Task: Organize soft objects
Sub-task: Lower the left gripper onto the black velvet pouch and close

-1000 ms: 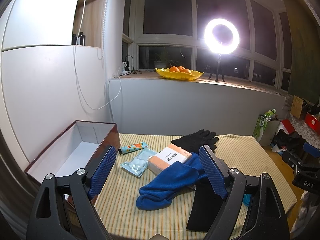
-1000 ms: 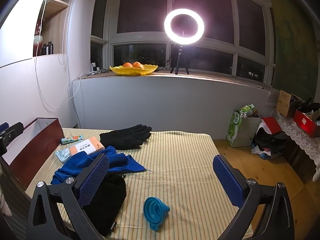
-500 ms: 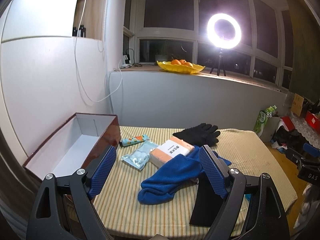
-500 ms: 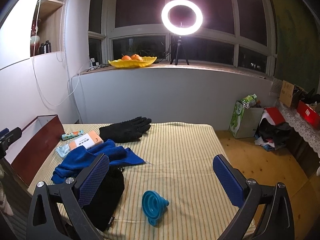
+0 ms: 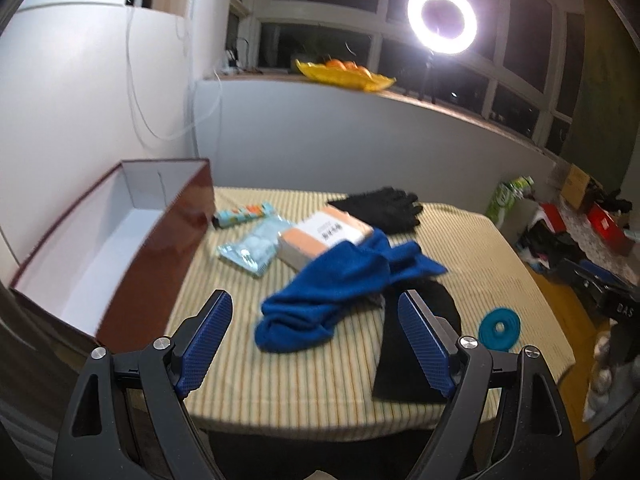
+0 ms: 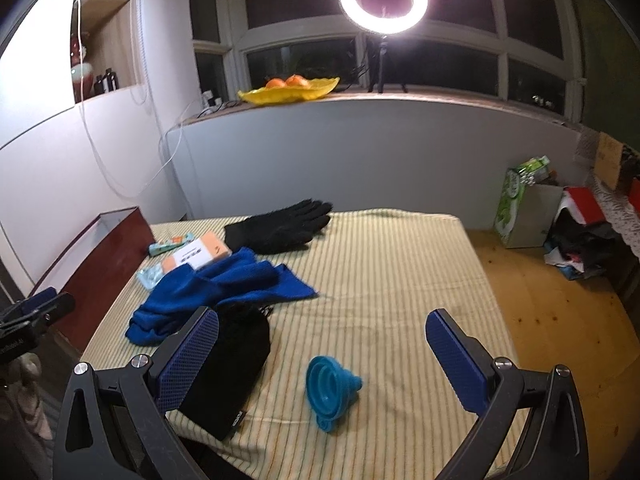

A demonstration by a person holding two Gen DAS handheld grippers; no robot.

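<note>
— What does the left wrist view show?

— The left tongs (image 5: pixel 316 344) stand wide apart at the bottom of the frame, holding nothing, above the near edge of the striped tabletop (image 5: pixel 472 248). Between their blue pads (image 5: pixel 208 340) lies a crumpled blue cloth (image 5: pixel 340 288), centre frame. Its far end overlaps an orange packet with a white label (image 5: pixel 324 236); its right side lies over a black pouch (image 5: pixel 416 344), lower right of centre. A pale blue wrapped pack (image 5: pixel 252 248) sits just left of the orange packet, and a small colourful tube (image 5: pixel 240 216) lies beyond it, touching the corner of the open red box (image 5: pixel 160 248) at the left. A black glove (image 5: pixel 380 208) rests at the far side, and a teal funnel (image 5: pixel 500 326) sits at the right — seen from above as a ring.

— And the right wrist view?

— The right tongs (image 6: pixel 320 360) are also spread open and empty, low in the frame. The teal funnel (image 6: pixel 330 392) lies on its side between the fingers, not touched. The black pouch (image 6: pixel 236 360) lies partly behind the left pad (image 6: pixel 184 360), with the blue cloth (image 6: pixel 216 284) above it in the left-centre. The black glove (image 6: pixel 280 228) lies farther up. The red box (image 6: pixel 104 260) shows at the left edge, and the left tongs (image 6: pixel 36 312) peek in beside it.
</note>
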